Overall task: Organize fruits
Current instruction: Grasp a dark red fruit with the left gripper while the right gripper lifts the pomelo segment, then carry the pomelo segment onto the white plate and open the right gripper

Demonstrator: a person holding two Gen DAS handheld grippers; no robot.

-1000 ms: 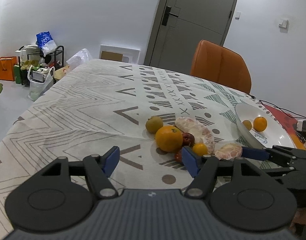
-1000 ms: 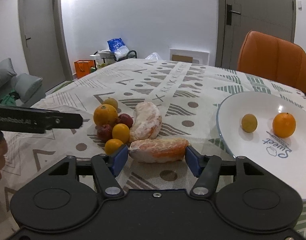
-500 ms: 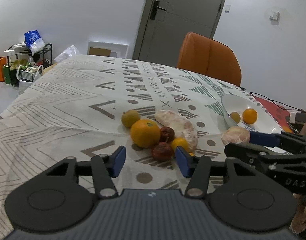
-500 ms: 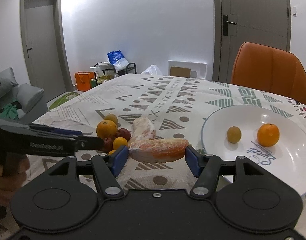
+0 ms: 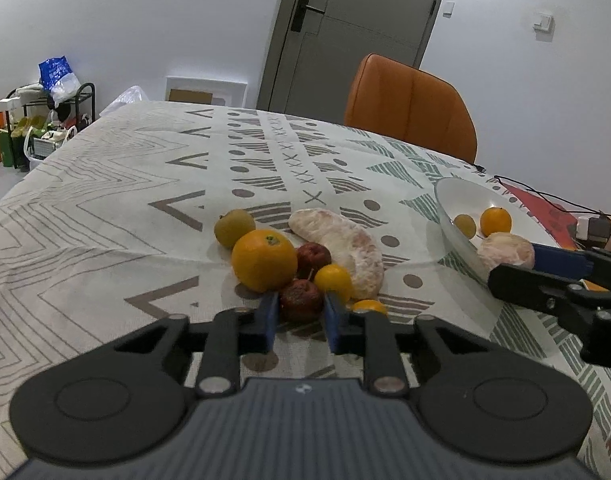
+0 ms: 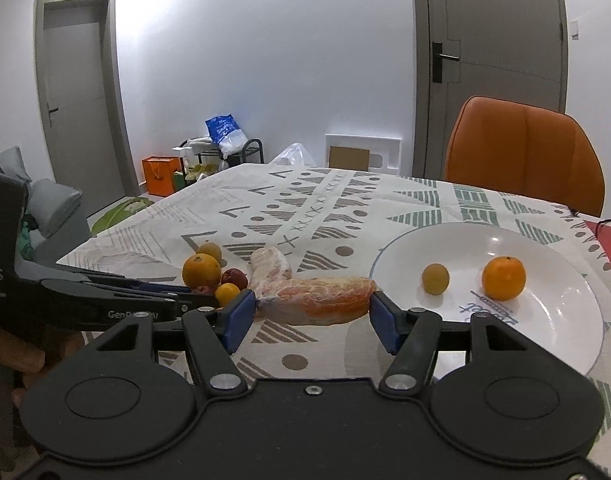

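On the patterned tablecloth lies a fruit pile: a large orange [image 5: 264, 260], a greenish-yellow fruit [image 5: 234, 227], a peeled pomelo segment [image 5: 341, 244], a red fruit [image 5: 314, 255] and small yellow-orange ones [image 5: 333, 280]. My left gripper [image 5: 298, 309] is shut on a dark red fruit [image 5: 301, 298] at the pile's near side. My right gripper [image 6: 311, 302] is shut on a second pomelo segment [image 6: 321, 300], held above the cloth just left of the white plate [image 6: 545, 320]. The plate holds an orange [image 6: 503, 278] and a small yellowish fruit [image 6: 435, 278].
An orange chair [image 5: 409, 104] stands at the table's far side. Cables and a red mat [image 5: 545, 208] lie beyond the plate at the right. A rack with bags [image 5: 49, 120] stands on the floor at the left, by the wall.
My left gripper came in to the pile and its jaws closed onto the dark red fruit. The right gripper rose a little with the pomelo segment, off the cloth.
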